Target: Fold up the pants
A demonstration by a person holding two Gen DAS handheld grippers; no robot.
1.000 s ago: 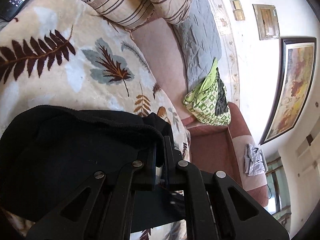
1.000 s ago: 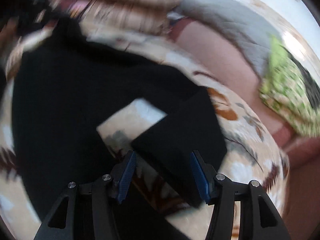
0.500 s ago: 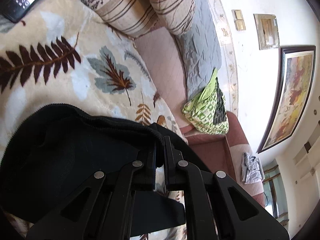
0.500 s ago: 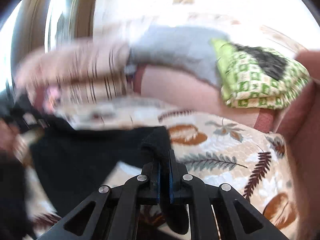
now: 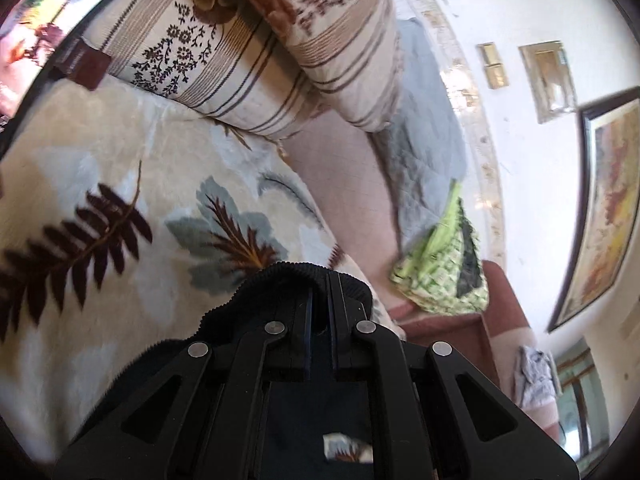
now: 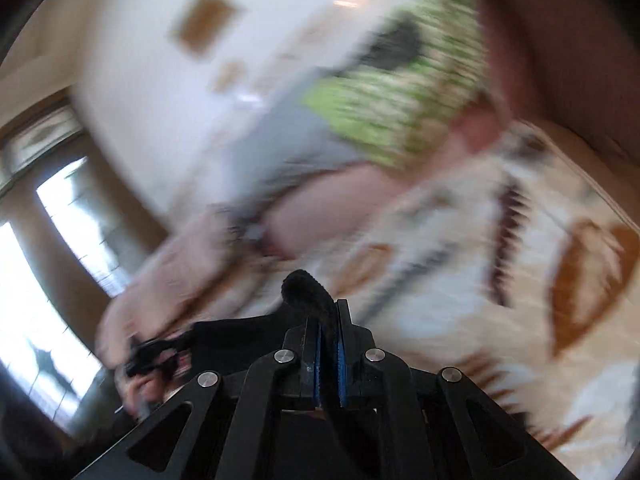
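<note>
Ribbed black pants point(image 5: 280, 280) clamped in both jaws, L gripper point(image 5: 320, 300) & R gripper point(image 6: 329, 320), over leaf-print plush blanket point(image 5: 120, 168).

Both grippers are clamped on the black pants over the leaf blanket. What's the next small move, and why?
Probably carry both pinched edges across together and lay them flat. The left gripper and right gripper are each shut on a fold of the black pants, lifted off the leaf blanket, so the fold seems underway.

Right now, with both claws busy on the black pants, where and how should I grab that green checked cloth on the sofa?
Probably take the green checked cloth by its upper peak, coming from above. It sits bunched against the sofa backrest, and that narrow raised fold looks like the easiest part for a claw to pinch.
</note>
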